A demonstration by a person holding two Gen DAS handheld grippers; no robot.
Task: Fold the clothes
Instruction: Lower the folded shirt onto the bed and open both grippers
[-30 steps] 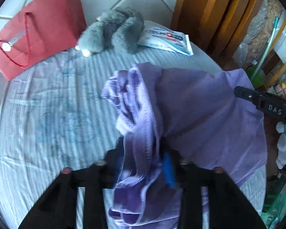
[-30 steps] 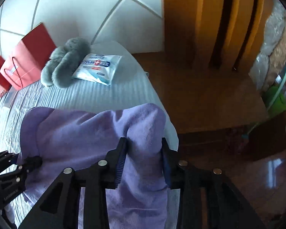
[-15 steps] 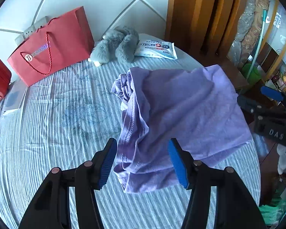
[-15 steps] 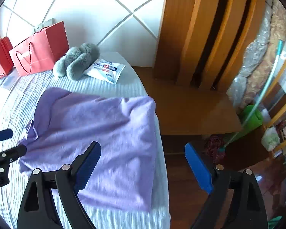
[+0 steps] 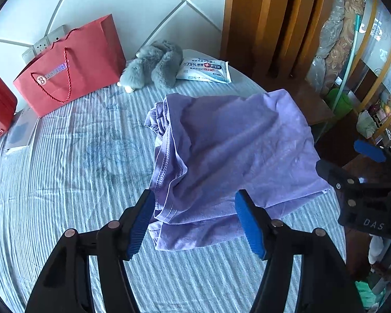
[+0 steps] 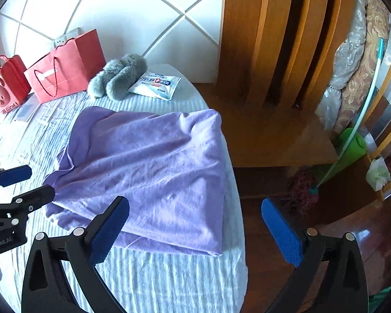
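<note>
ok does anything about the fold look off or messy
Yes. The purple garment lies folded on the striped bed, but its left edge is bunched, with crumpled hems poking out, and its right side sits at the mattress edge. Both grippers are open, clear of it.

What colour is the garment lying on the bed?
Light purple garment, lying on the striped bed; clearest in the right wrist view.

I log: purple garment [image 5: 229, 154] soft matt cloth | bedsheet [image 5: 65, 177] ribbed fabric | gift bag [image 5: 73, 62] smooth red paper | wardrobe [image 6: 279, 39] glossy wood | slippers [image 5: 153, 65] fluffy.
</note>
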